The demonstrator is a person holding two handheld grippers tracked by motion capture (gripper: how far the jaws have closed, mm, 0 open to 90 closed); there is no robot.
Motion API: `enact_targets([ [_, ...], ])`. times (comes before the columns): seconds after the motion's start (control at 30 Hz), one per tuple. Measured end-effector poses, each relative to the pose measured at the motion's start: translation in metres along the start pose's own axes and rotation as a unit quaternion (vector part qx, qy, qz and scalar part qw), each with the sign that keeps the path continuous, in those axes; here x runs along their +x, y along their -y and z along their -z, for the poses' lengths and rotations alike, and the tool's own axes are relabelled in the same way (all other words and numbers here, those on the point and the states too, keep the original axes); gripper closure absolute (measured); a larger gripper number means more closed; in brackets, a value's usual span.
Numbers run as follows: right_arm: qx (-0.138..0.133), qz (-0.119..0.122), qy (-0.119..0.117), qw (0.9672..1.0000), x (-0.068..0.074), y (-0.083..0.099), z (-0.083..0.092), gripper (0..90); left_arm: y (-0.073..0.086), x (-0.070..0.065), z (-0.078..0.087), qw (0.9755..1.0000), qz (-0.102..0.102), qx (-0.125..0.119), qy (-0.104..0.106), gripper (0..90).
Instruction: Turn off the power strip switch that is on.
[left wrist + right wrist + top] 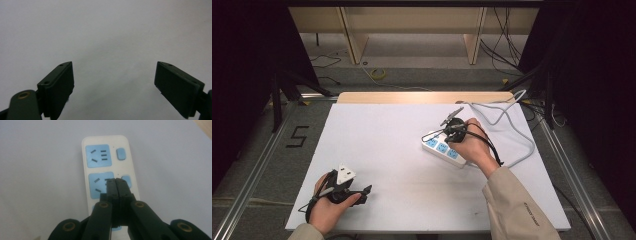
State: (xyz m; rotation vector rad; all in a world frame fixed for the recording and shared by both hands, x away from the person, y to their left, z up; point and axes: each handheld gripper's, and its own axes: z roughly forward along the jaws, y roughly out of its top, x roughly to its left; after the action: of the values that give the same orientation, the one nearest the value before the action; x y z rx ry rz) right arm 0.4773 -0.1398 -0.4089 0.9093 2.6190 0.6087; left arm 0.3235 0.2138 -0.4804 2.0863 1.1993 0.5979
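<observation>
A white power strip [443, 149] with blue sockets lies right of the table's middle. In the right gripper view the power strip [107, 141] runs lengthwise, each blue socket [98, 155] with a blue switch [121, 153] beside it. My right gripper [116, 180] is shut with nothing between its jaws. Its tips sit over the middle socket, close to that socket's switch; whether they touch it I cannot tell. From above, the right gripper [447, 134] points down at the strip. My left gripper [366, 192] rests near the front left edge, and in its own view the left gripper [113, 65] stands open over bare white table.
The strip's white cable [512, 125] loops over the right part of the white table [377, 145] and runs off the back edge. Beyond the table are a grey floor, loose cables and wooden furniture legs. Metal rails flank the table on both sides.
</observation>
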Motion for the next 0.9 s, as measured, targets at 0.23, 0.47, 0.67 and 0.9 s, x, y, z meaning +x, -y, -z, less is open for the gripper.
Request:
enact_targets([
  [0.23, 0.003, 0.002, -0.003, 1.0, 0.0, -0.004, -0.004, 90.0, 0.0, 0.0, 0.0, 1.0, 0.001, -0.001, 0.001, 15.8],
  [0.47, 0.004, -0.003, -0.006, 1.0, -0.001, -0.006, -0.007, 90.0, 0.0, 0.0, 0.0, 1.0, 0.001, -0.001, 0.001, 15.8],
  [0.67, 0.004, -0.008, -0.008, 0.9999, -0.004, -0.006, -0.01, 90.0, 0.0, 0.0, 0.0, 1.0, 0.002, -0.001, 0.002, 15.8],
  [0.9, 0.003, -0.01, -0.009, 0.9999, -0.005, -0.007, -0.013, 90.0, 0.0, 0.0, 0.0, 1.0, 0.002, -0.001, 0.002, 15.8],
])
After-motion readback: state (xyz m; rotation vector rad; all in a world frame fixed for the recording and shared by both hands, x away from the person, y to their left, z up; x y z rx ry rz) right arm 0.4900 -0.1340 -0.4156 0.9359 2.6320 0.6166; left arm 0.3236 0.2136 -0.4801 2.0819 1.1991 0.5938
